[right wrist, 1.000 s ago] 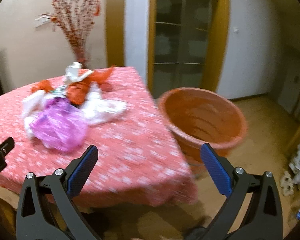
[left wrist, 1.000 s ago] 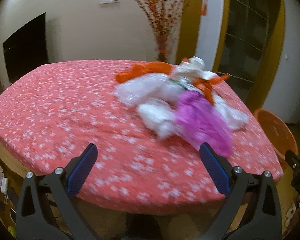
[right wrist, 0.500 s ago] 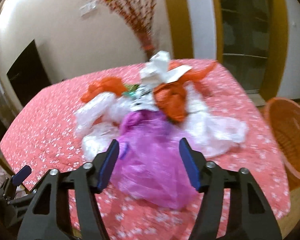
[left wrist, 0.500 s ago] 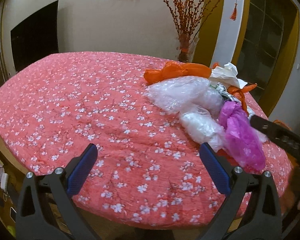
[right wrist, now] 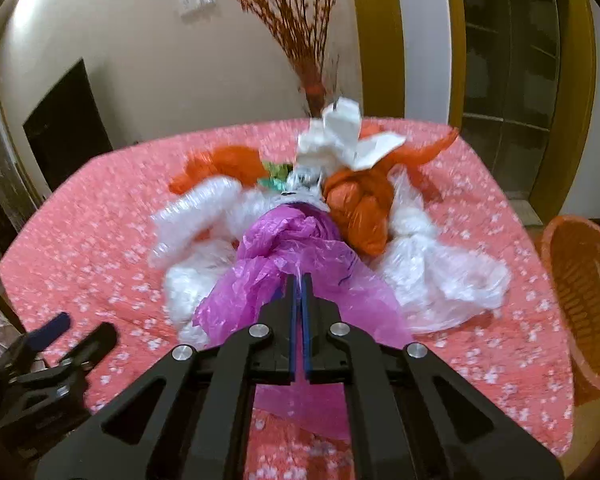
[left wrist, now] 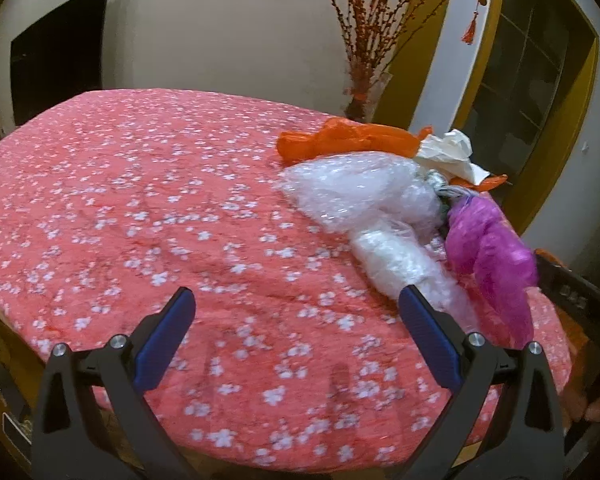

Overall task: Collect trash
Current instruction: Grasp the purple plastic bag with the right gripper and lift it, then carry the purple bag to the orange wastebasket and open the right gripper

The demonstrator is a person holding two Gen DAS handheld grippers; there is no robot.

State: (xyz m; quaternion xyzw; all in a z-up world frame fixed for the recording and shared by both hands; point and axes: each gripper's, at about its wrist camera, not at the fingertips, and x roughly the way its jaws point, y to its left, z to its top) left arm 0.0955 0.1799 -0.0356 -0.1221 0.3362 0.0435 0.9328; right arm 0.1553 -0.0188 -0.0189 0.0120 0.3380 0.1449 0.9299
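The right gripper (right wrist: 299, 280) is clamped on a fold of the crumpled purple plastic bag (right wrist: 296, 252), its blue pads pressed nearly together with thin film pinched between them. That bag lies at the near edge of a heap of trash on the pink flower-print tablecloth (left wrist: 148, 208) covering the table. Pinching a loose fold rather than the bulk makes sense: the film is slack and would slip out of a wider bite.

Behind the purple bag, toward 12 o'clock in the right wrist view, sit an orange plastic bag (right wrist: 360, 208), a crumpled white paper wad (right wrist: 340, 136) on top, and clear bubble-wrap-like plastic (right wrist: 196, 212) at 10 o'clock. A clear thin plastic bag (right wrist: 440, 276) spreads toward 3 o'clock. All of them touch or overlap, so lifting one piece may drag its neighbours.

The orange woven plastic basket (right wrist: 580, 300) stands off the table's edge at 3 o'clock, probably the bin for the trash; it is on the right gripper's side, which fits using that hand for the carry.

The left gripper (left wrist: 296, 336) hangs spread wide and empty over the tablecloth, with the heap at its 2 o'clock, likely waiting its turn.
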